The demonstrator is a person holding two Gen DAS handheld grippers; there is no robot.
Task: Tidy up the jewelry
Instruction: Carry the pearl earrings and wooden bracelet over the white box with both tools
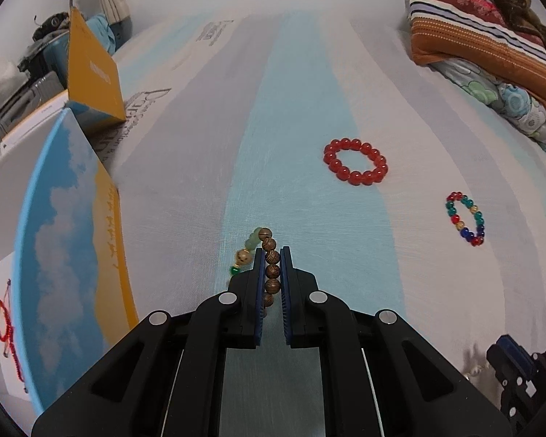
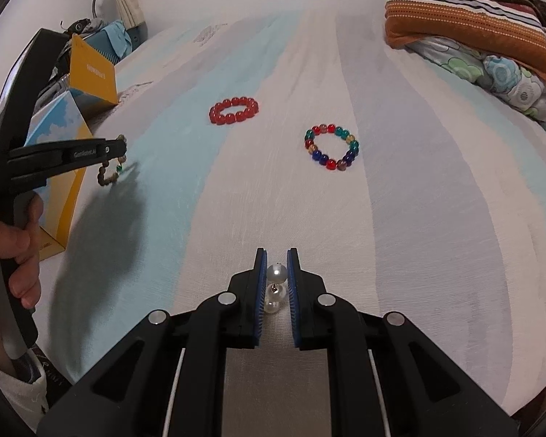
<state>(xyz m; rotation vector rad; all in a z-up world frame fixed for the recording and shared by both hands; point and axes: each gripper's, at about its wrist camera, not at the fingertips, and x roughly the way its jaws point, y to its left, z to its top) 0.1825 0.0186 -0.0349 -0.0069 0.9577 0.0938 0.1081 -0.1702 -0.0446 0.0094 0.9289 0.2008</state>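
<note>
Far to the left of my left fingers stands an open cardboard box printed with blue sky, clouds and a yellow band (image 1: 72,225), its lid up, with a thin red cord bracelet (image 1: 5,331) lying on its white inside. My left gripper (image 1: 272,255) is closed tight on a string of brown striped wooden beads (image 1: 272,271), pinched between the blue pads, its pale green and gold end curling out just left of the tips and hanging clear of the striped white and pale blue bedsheet (image 1: 309,91). Ahead and to the right lies a ring of round red beads (image 1: 356,162), and further right a bracelet of mixed red, green, blue and amber glass beads (image 1: 466,218). My right gripper (image 2: 276,255) is nearly closed, clamping a strand of white pearls (image 2: 276,287) between its pads.
</note>
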